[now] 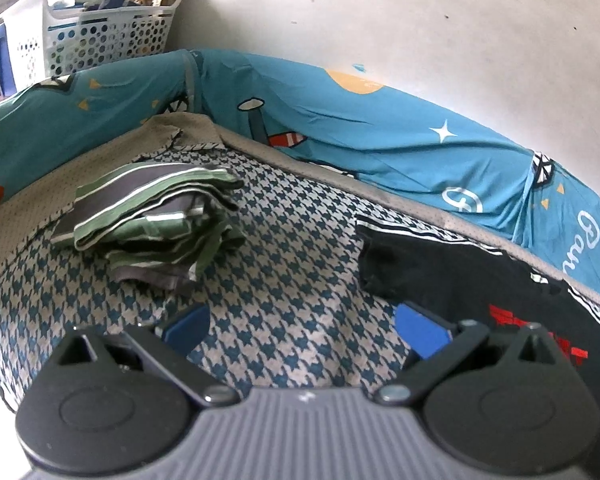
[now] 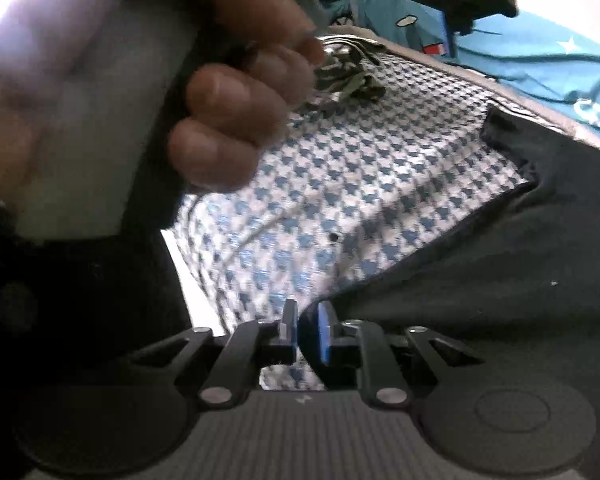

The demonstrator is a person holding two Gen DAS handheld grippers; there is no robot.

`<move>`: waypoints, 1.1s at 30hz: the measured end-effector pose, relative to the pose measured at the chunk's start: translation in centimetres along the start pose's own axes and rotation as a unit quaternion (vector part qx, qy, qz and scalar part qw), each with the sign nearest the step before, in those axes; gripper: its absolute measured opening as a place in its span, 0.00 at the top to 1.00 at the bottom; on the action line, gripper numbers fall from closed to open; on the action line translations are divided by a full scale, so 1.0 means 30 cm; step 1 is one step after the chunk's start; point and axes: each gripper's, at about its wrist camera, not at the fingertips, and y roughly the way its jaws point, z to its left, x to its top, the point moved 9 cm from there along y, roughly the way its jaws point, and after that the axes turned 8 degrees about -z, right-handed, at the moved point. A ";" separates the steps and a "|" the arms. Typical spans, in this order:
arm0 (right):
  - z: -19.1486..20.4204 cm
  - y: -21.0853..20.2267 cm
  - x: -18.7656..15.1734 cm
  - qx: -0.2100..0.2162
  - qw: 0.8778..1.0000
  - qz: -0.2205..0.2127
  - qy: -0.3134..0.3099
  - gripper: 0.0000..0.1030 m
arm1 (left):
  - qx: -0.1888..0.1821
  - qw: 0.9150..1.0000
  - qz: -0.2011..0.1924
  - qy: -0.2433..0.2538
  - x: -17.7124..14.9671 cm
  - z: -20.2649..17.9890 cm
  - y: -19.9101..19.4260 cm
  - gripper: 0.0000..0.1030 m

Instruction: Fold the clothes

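Black shirt [image 1: 472,276]: lies spread on the houndstooth blanket [image 1: 284,280], toward the right side of the bed, a red print showing; its near edge reaches the right gripper.
Striped pile [image 1: 152,220]: green-and-grey clothes, already folded and stacked, sitting well apart to the left.
Right gripper [image 2: 306,332]: pads nearly together with the black shirt's edge running up between them; it looks pinched on that edge, though blur keeps me from being sure how much cloth it has.
Left gripper [image 1: 302,328]: wide open, hovering over bare blanket between pile and shirt, holding nothing.
Hand [image 2: 228,92]: the person's left hand, seen close and blurred.
Risk, thin bite: if only the hem is caught, the cloth could slip out once lifted.
Risk, blanket: the pads sit low, so the blanket could get pinched along with the shirt.
Risk, one-sided pull: with only one corner held, the shirt may drag and bunch rather than fold flat.
Risk, pile: a wide sweep leftward could topple the stack.
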 end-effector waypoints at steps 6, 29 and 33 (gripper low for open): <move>-0.007 -0.069 0.042 -0.012 0.999 -0.039 0.001 0.83 | -0.007 1.000 0.006 0.014 -0.019 -0.030 0.009 0.00; -0.706 -0.653 -0.183 -0.327 0.881 -0.139 0.312 0.80 | -0.062 0.991 0.043 0.111 -0.169 -0.262 0.040 0.00; -0.773 -0.766 -0.291 -0.362 0.854 -0.135 0.348 0.78 | -0.066 0.989 0.046 0.123 -0.187 -0.289 0.041 0.00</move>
